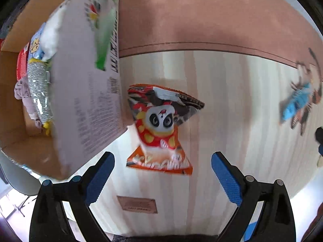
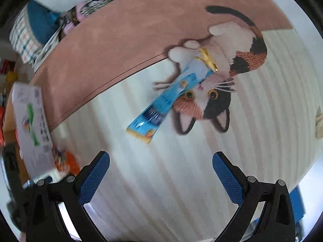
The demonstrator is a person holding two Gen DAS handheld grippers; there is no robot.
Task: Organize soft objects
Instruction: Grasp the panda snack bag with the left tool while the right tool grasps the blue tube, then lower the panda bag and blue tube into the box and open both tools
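An orange snack bag with a panda print [image 1: 161, 129] lies on the mat just beyond my left gripper [image 1: 162, 161], which is open and empty. A cardboard box [image 1: 84, 84] stands at its left and holds several soft items, among them a silver pouch [image 1: 38, 88]. A blue stick packet [image 2: 171, 98] lies on the mat ahead of my right gripper [image 2: 161, 159], which is open and empty. The blue packet also shows far right in the left wrist view [image 1: 296, 102]. The box [image 2: 30, 125] and the orange bag [image 2: 66, 161] show at the left of the right wrist view.
The table mat is striped cream with a pink band [image 1: 201, 16] and a printed calico cat [image 2: 222, 76]. A checked cloth and blue object [image 2: 34, 28] lie beyond the mat's far edge. A small brown label [image 1: 139, 204] is on the mat near the left gripper.
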